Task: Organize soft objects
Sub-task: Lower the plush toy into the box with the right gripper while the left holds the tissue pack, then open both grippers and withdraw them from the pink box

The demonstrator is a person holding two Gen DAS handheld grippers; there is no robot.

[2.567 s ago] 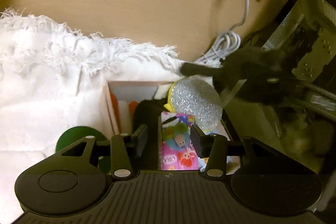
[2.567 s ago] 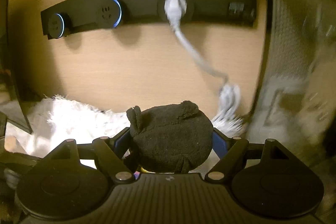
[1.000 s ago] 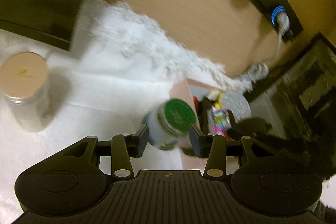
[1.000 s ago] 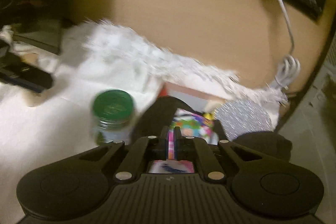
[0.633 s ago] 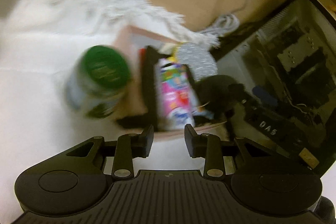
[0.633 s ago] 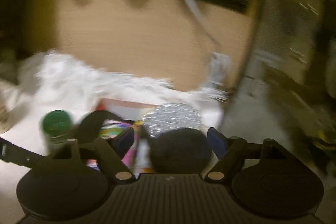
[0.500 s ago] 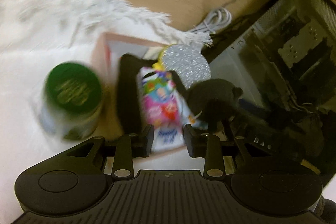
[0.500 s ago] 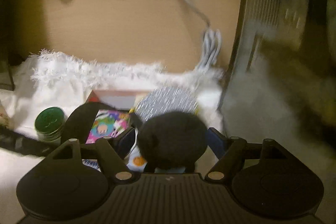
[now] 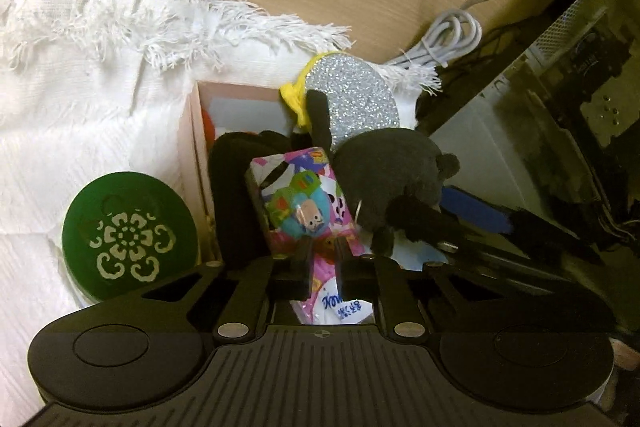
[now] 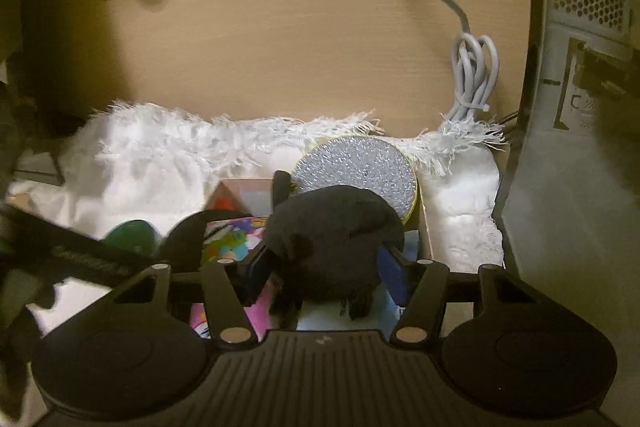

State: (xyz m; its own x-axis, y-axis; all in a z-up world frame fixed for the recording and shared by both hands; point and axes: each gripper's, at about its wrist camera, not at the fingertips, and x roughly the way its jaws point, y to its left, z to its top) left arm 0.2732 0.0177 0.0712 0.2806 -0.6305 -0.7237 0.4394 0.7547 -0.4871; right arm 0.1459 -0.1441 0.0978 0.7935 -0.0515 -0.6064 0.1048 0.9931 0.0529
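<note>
Over the pink box [image 9: 191, 131], a colourful packet [image 9: 298, 203] is pinched by the just-closing left gripper [image 9: 322, 259]; at three o'clock, a black plush toy [image 10: 332, 227] is grasped between the closing fingers [image 10: 394, 273] of the right gripper [image 10: 324, 275].

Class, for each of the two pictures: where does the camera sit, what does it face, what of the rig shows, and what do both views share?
Left wrist: on the left gripper, looking down at the colourful packet in the box; jaws nearly shut.
Right wrist: on the right gripper, facing the wall; jaws around the black plush.
Shared: silver glitter disc, white fringed cloth.
</note>
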